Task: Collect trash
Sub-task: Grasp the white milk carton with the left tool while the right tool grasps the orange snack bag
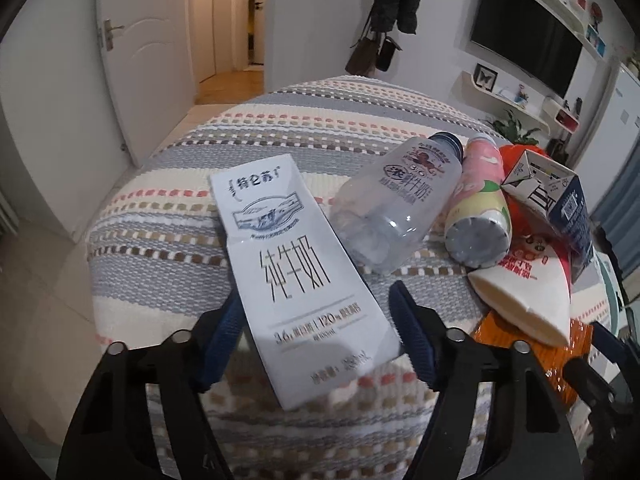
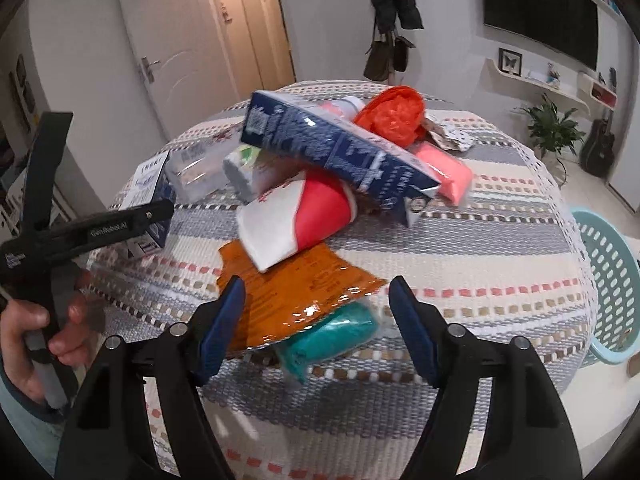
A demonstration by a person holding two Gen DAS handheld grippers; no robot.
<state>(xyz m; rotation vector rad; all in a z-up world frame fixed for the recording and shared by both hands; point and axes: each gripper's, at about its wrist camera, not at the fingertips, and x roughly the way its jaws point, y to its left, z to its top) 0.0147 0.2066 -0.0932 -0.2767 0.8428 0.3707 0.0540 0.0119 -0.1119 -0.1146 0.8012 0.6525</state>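
In the left wrist view my left gripper is open, its jaws on either side of the near end of a white milk carton lying on the striped tablecloth. Beside it lie a clear plastic bottle, a pink bottle, a dark blue carton and a red-and-white paper cup. In the right wrist view my right gripper is open above an orange wrapper and a teal packet. The left gripper shows at the left of that view.
A light blue laundry basket stands off the table's right edge. More trash lies behind: a dark blue carton, a red plastic bag, a pink packet. Doors, a TV and a plant are in the background.
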